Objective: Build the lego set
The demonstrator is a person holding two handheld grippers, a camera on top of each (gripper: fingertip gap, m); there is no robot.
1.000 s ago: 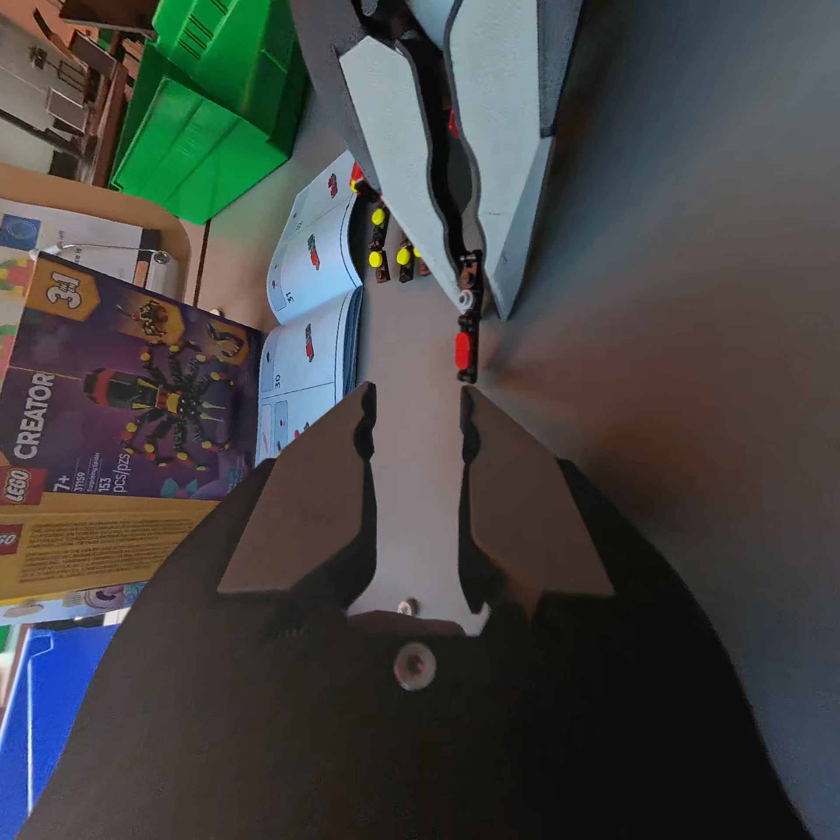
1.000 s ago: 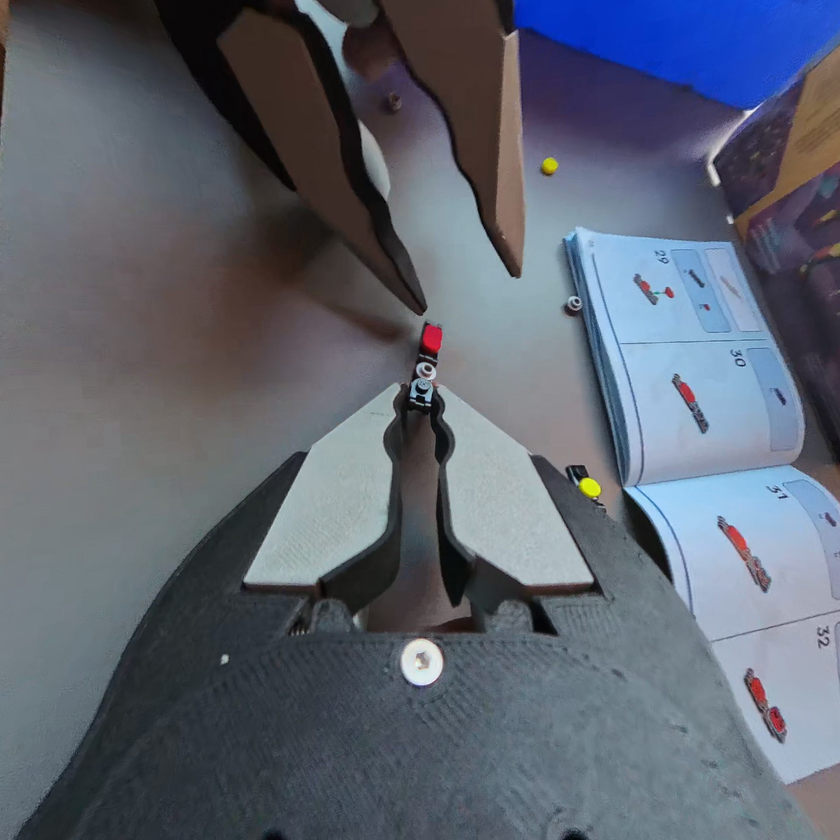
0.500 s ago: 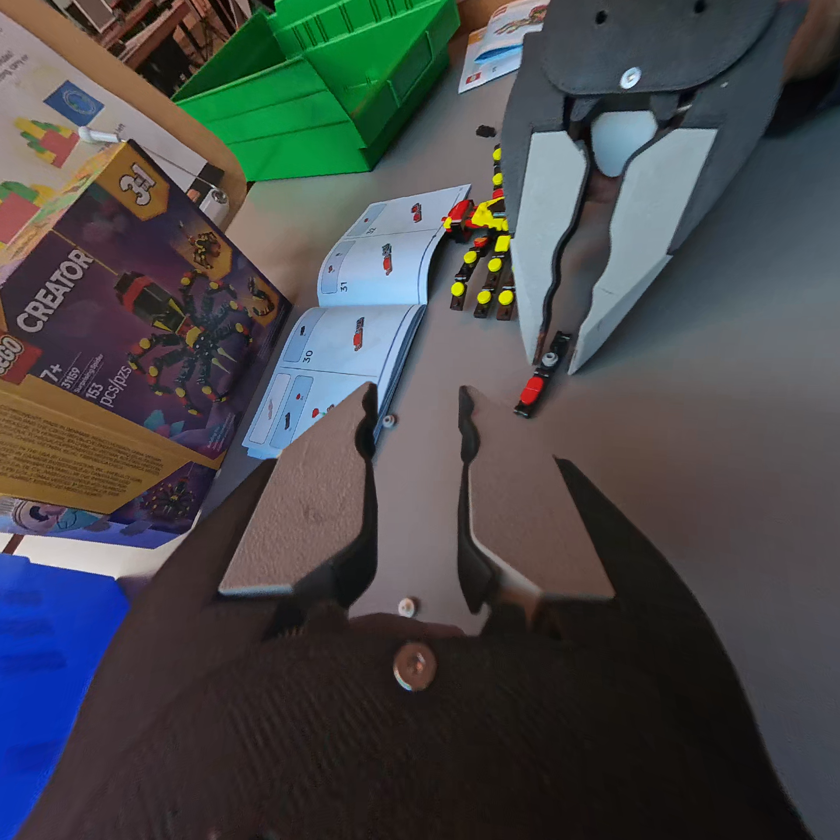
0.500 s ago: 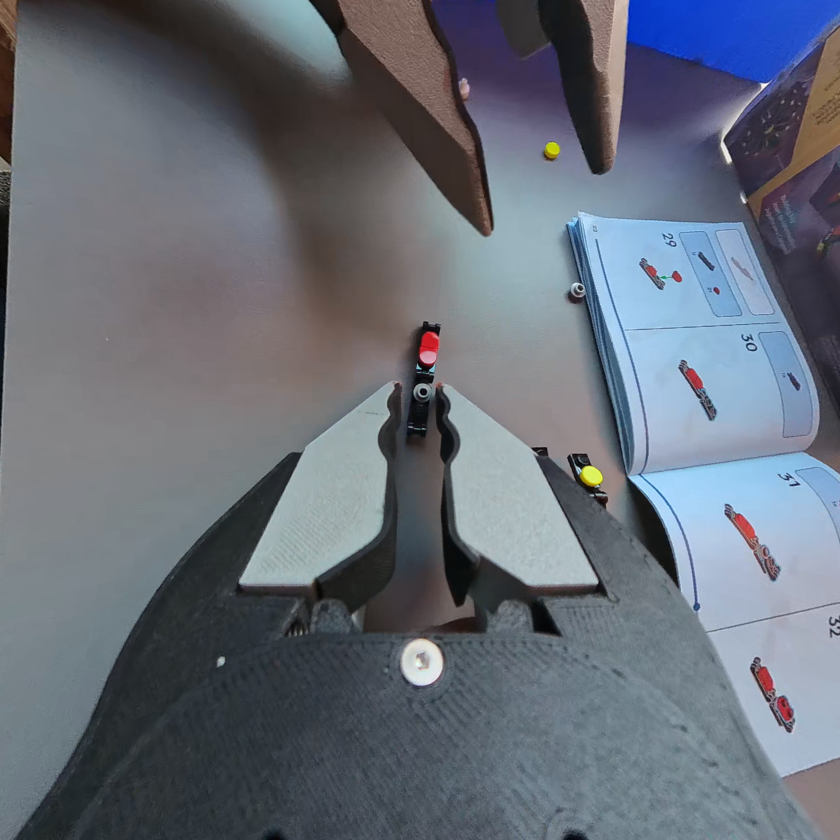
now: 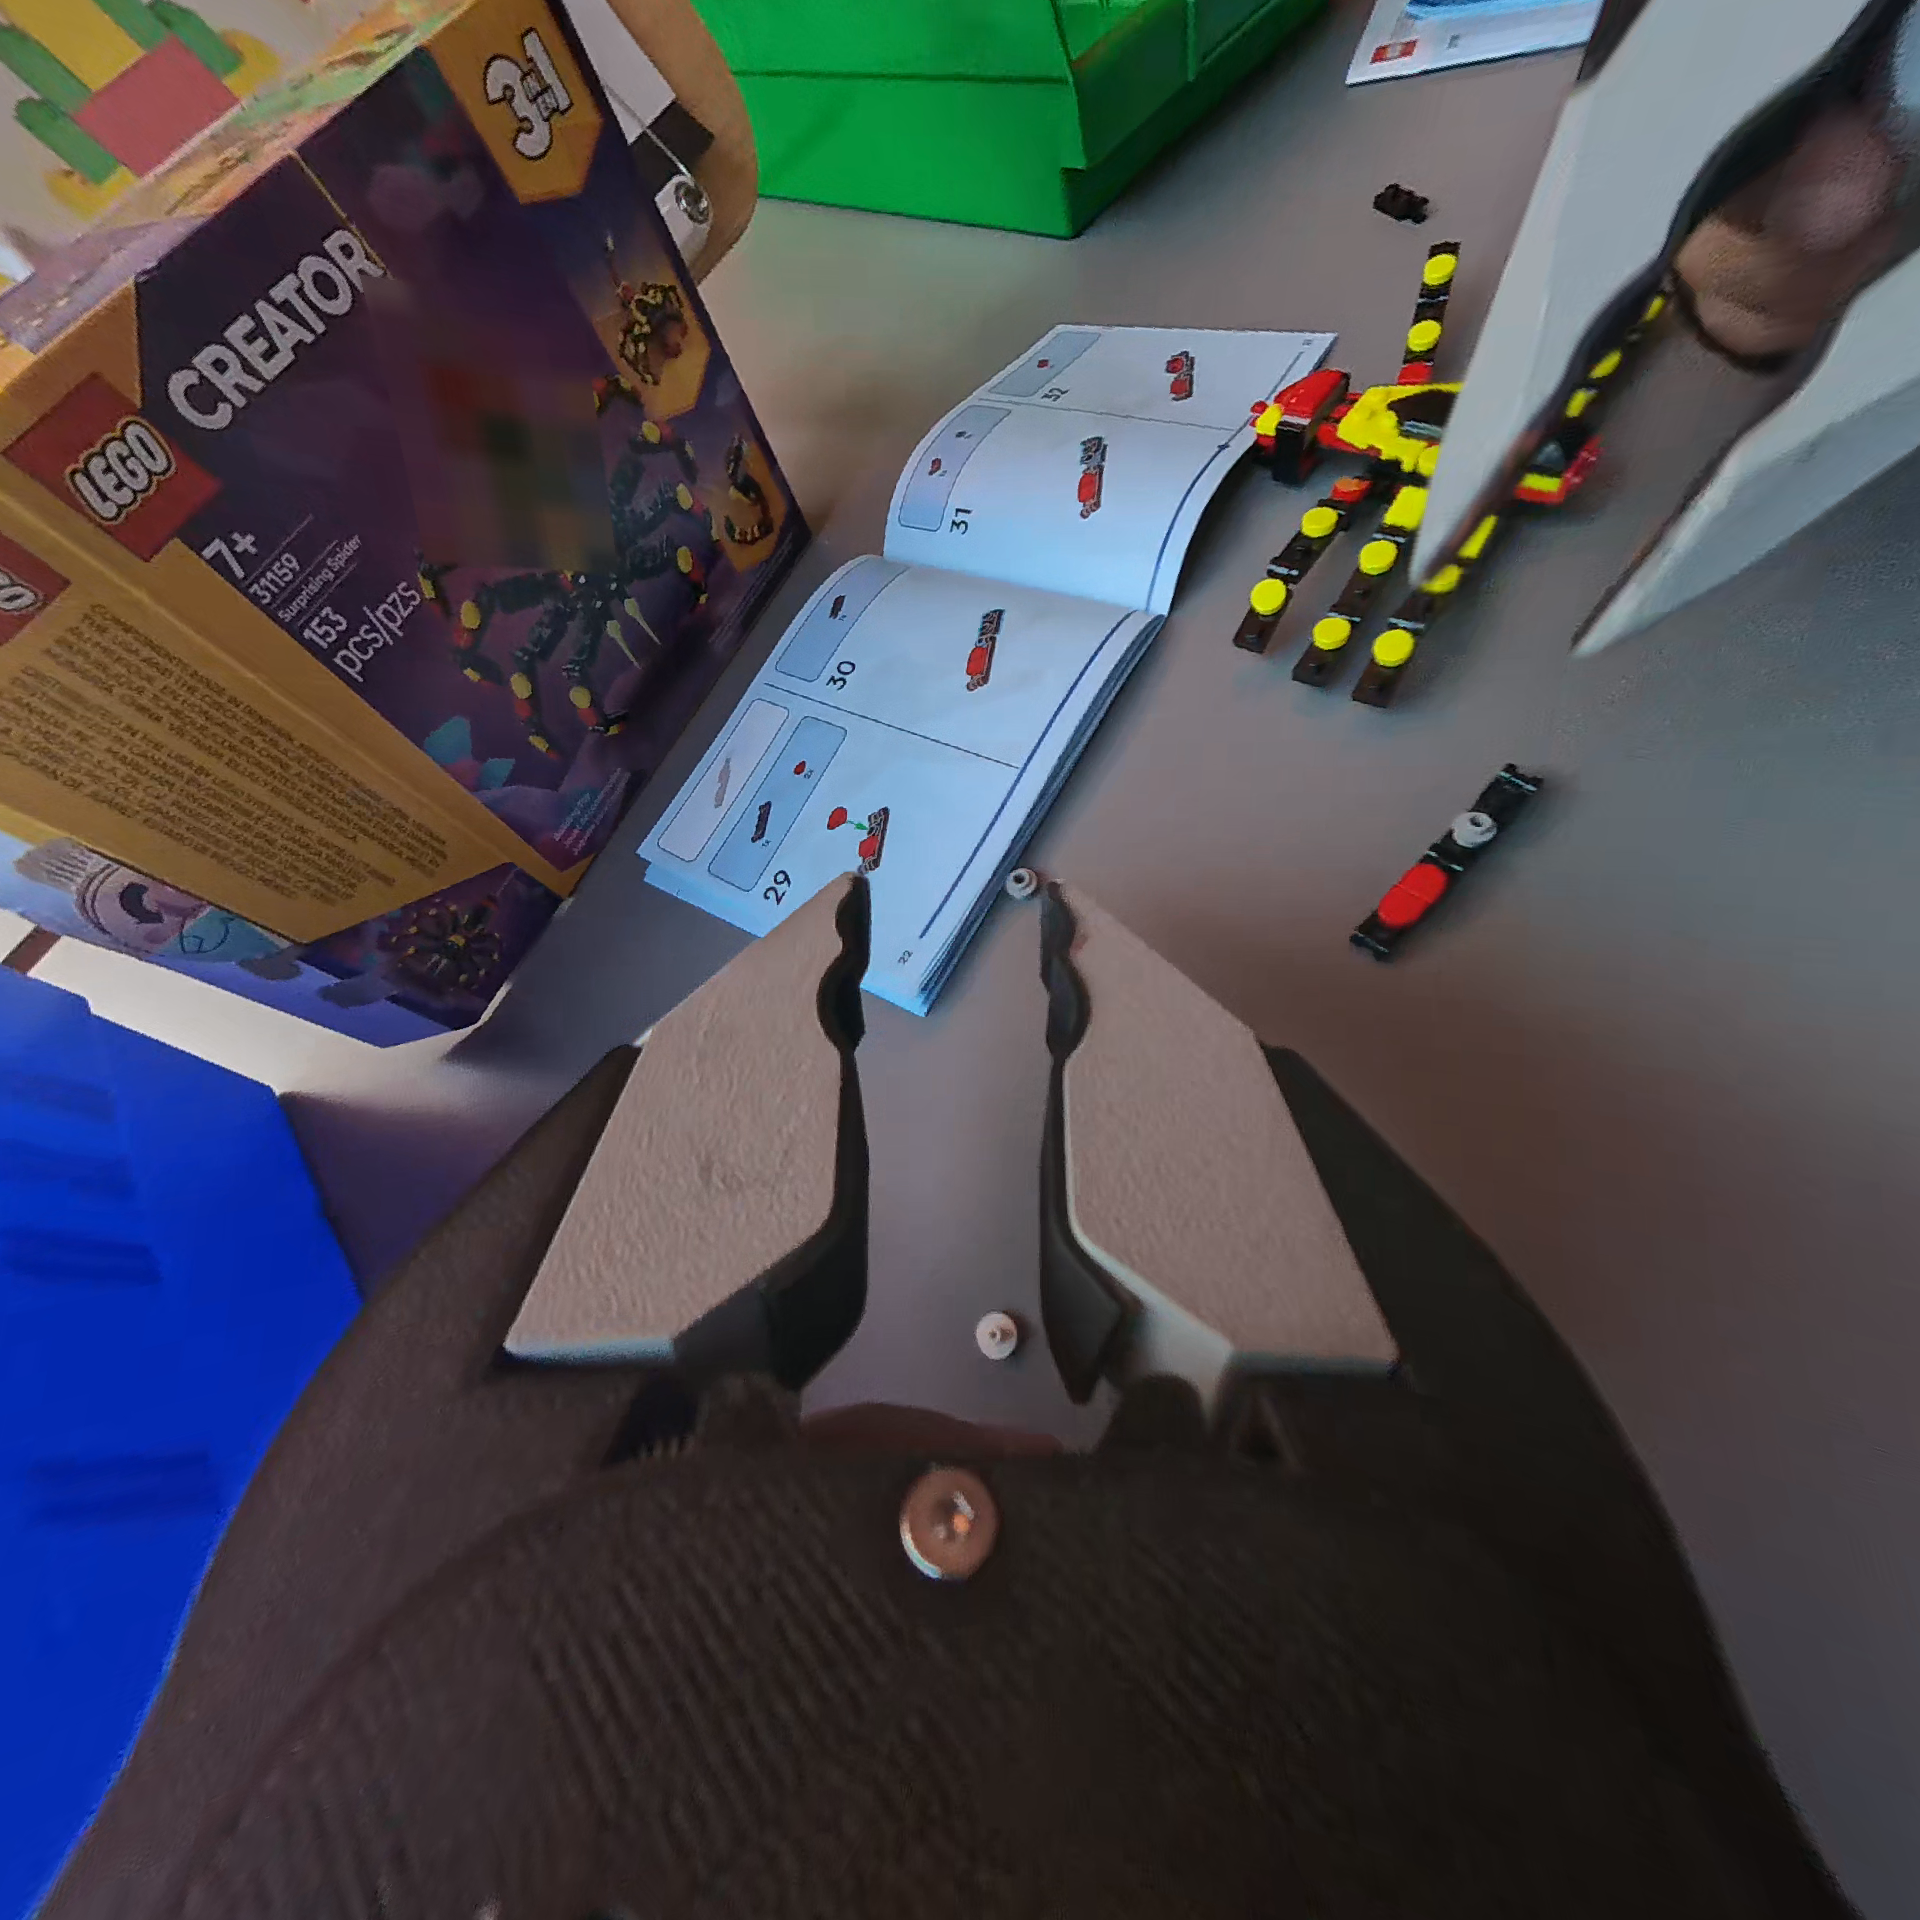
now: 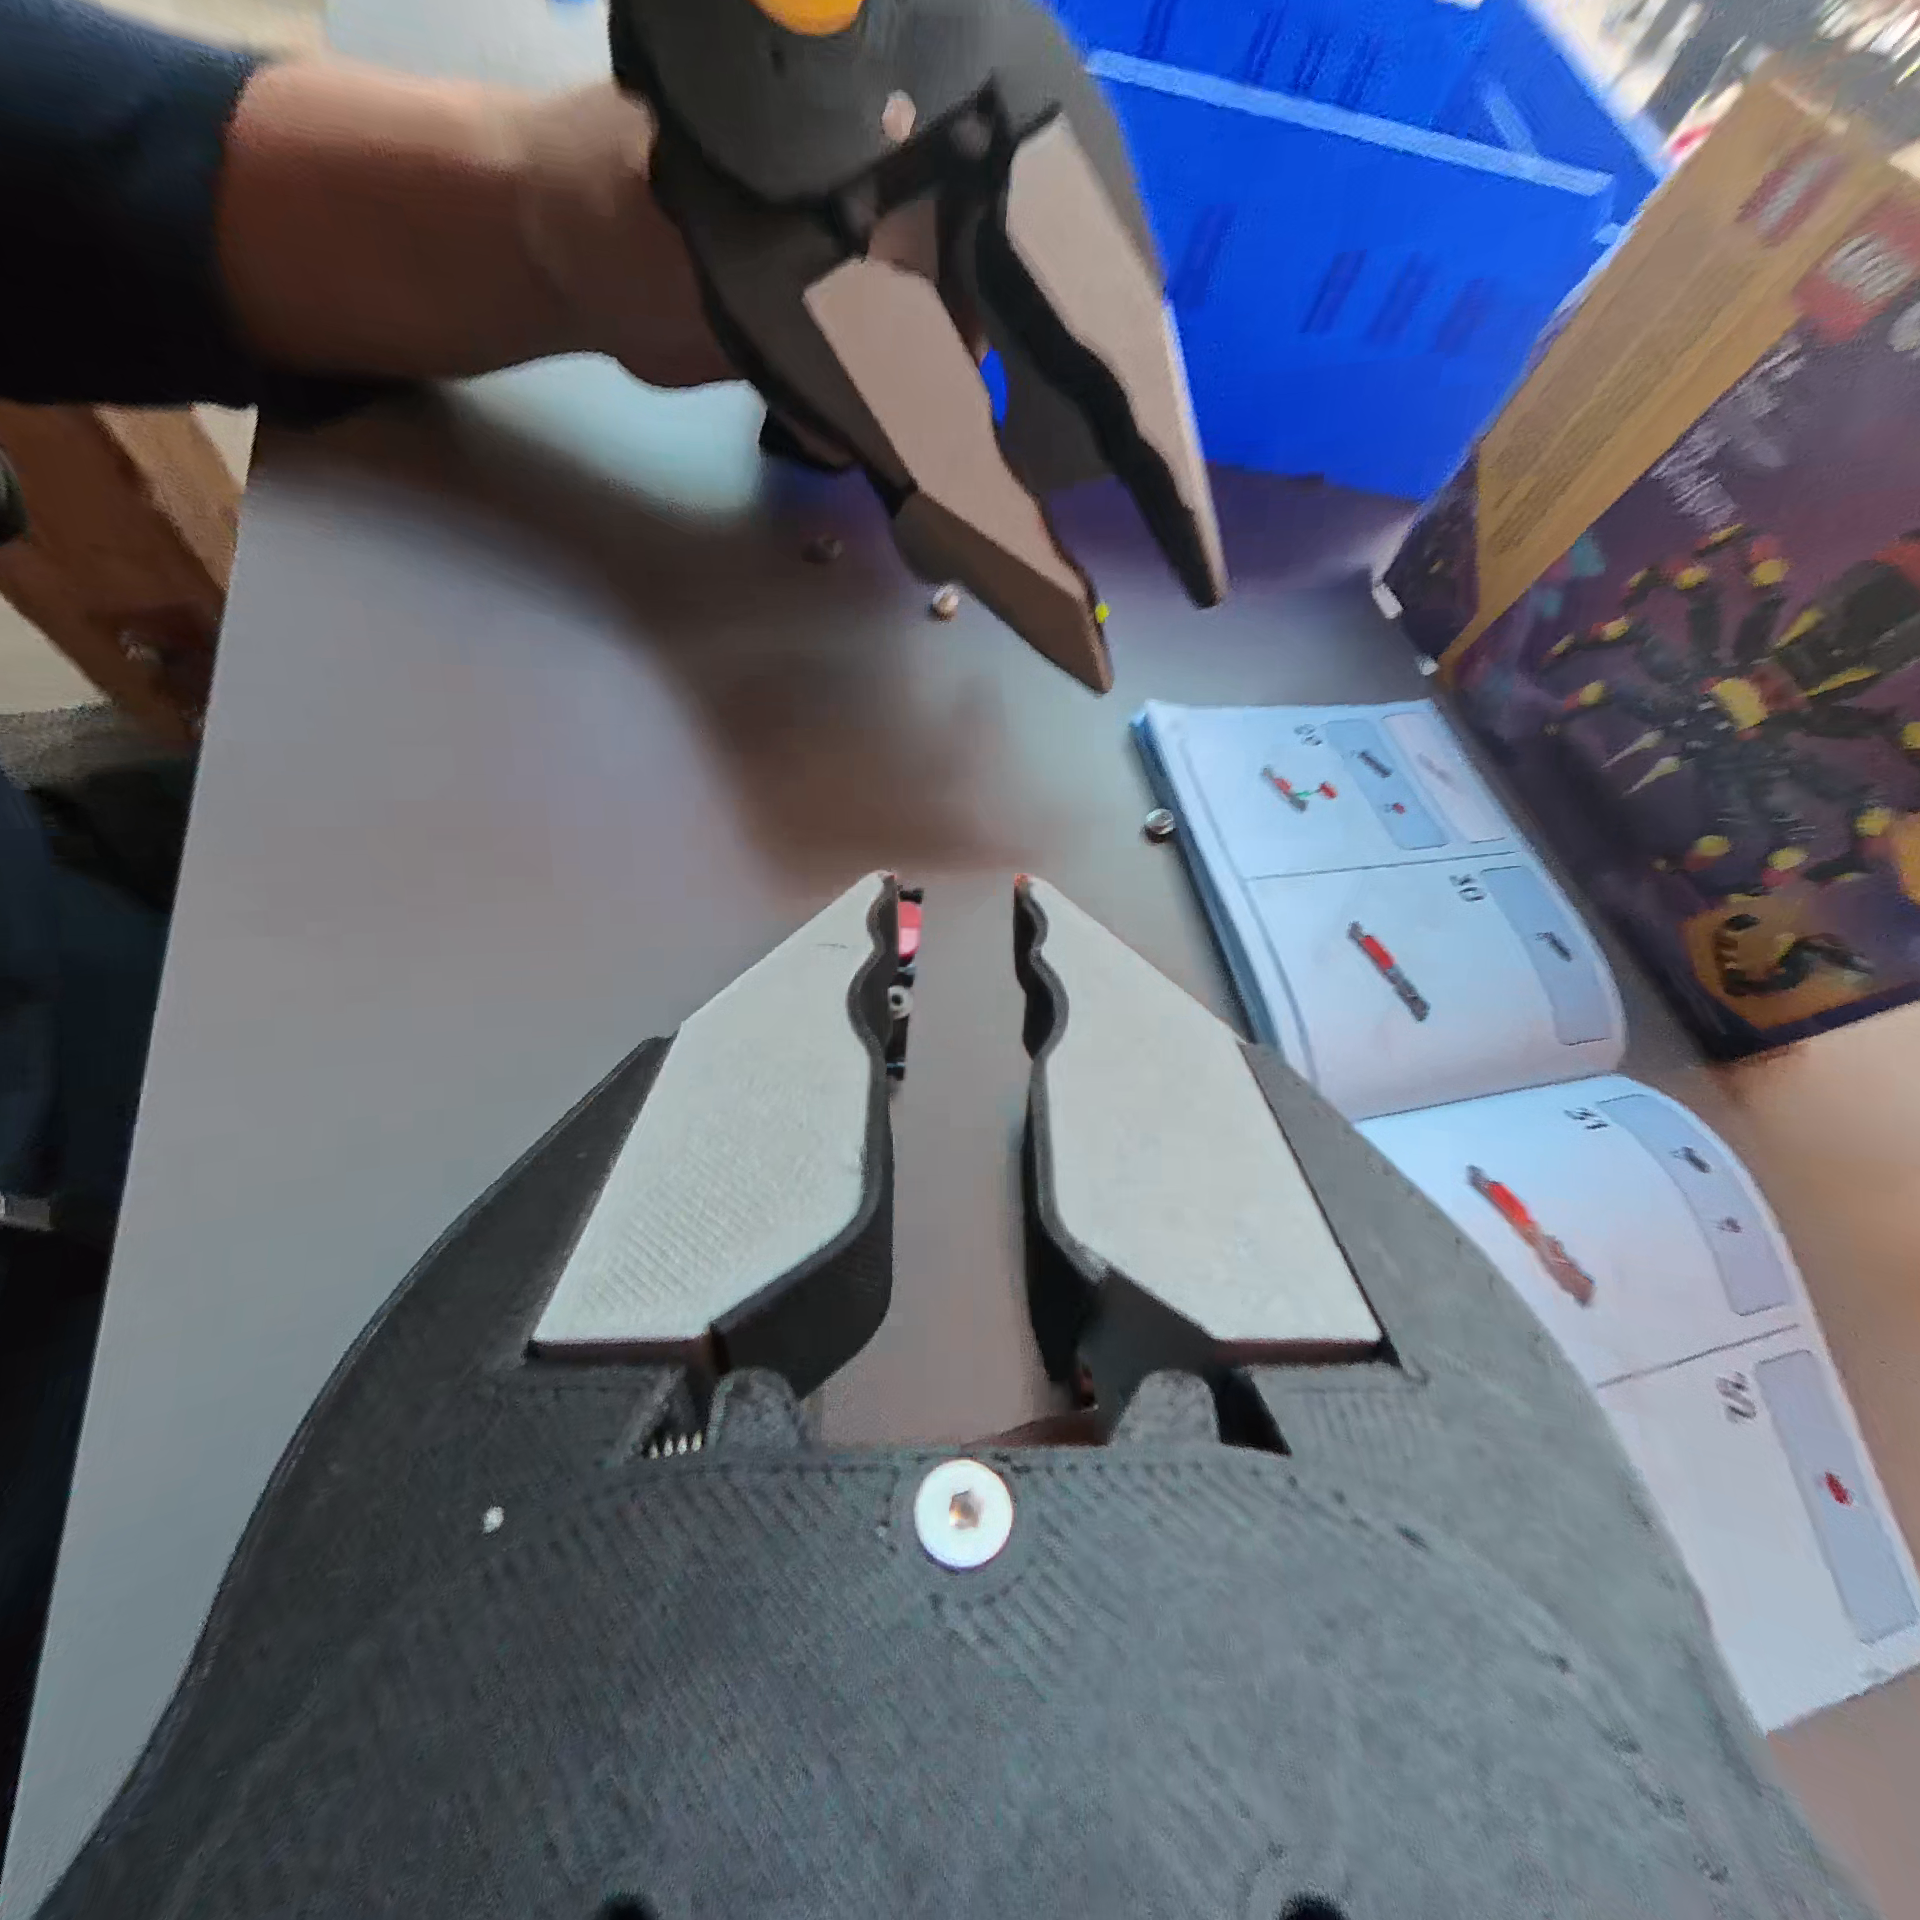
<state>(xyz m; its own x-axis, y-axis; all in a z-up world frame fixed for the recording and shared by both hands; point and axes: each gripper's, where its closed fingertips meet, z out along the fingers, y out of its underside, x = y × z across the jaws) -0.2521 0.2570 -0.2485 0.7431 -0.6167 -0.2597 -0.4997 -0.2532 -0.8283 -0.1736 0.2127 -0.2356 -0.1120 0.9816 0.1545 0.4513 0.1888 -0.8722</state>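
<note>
A black lego strip (image 5: 1444, 862) with a red tile and a grey stud lies loose on the grey table. In the right wrist view the strip (image 6: 906, 940) is partly hidden behind my right gripper's left finger. My right gripper (image 6: 954, 894) is open and empty, raised above the strip; it also shows at the top right of the left wrist view (image 5: 1517, 603). My left gripper (image 5: 951, 904) is open and empty, with its tips by the corner of the open instruction booklet (image 5: 987, 644). A small grey stud (image 5: 1021, 883) lies at its right fingertip. The yellow, red and black spider build (image 5: 1371, 468) lies beyond the booklet.
The lego box (image 5: 364, 520) stands left of the booklet, with a blue bin (image 5: 125, 1247) beside it and green bins (image 5: 935, 104) at the back. Another small stud (image 5: 995, 1333) lies between my left fingers. A person's hand (image 6: 468, 239) holds the left gripper (image 6: 1148, 629). My left gripper's tips are some 5 centimeters from the small grey stud (image 5: 1021, 883). Seen from the right wrist view (image 6: 1160, 834) as well.
My right gripper has let go of the black strip, opened and lifted away. My left gripper stayed open and drew back from the strip toward the booklet.
</note>
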